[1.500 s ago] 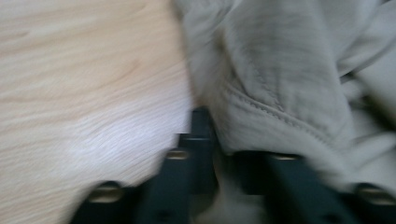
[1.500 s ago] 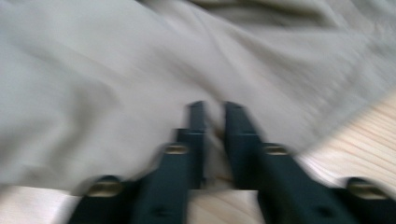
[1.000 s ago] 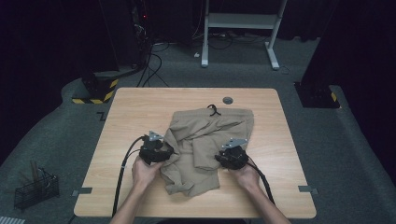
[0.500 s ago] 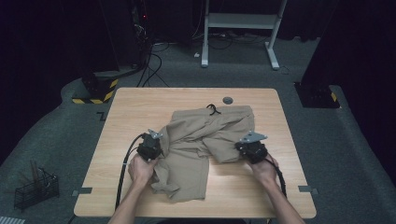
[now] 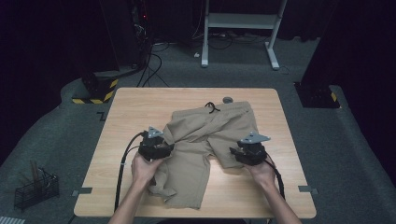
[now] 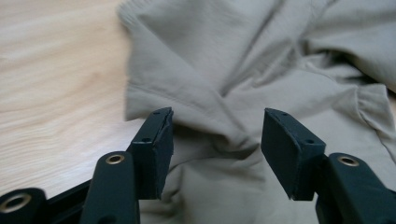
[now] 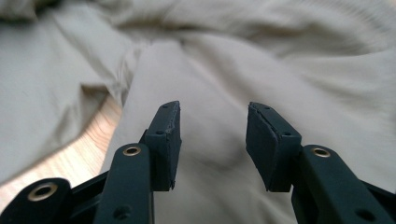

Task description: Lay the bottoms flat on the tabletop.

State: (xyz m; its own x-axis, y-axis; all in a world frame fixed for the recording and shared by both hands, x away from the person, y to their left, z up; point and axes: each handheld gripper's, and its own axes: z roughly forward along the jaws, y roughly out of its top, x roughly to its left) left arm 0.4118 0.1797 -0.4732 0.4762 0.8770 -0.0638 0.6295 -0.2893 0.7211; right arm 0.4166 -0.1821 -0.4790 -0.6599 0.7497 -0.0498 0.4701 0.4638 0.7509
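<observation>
A pair of khaki shorts (image 5: 205,135) lies spread on the wooden table (image 5: 140,107), its waistband and black drawstring (image 5: 212,107) at the far side. One leg (image 5: 182,186) reaches toward the front edge, rumpled at the hem. My left gripper (image 5: 161,148) sits at the shorts' left edge. In the left gripper view it (image 6: 215,130) stands open over a raised fold of cloth (image 6: 205,107). My right gripper (image 5: 239,153) rests on the other leg's hem. In the right gripper view it (image 7: 212,116) is open over flat fabric (image 7: 219,79), with nothing between the pads.
A small dark round object (image 5: 227,99) lies on the table beyond the waistband. On the floor, a black wire basket (image 5: 35,189) stands at the left and a white frame (image 5: 238,28) at the back. A yellow-striped base (image 5: 95,93) and a black base (image 5: 317,95) flank the table.
The shorts were bunched in the middle a second ago and now lie spread. My right gripper moved out to the right with one leg. The left gripper shifted only slightly.
</observation>
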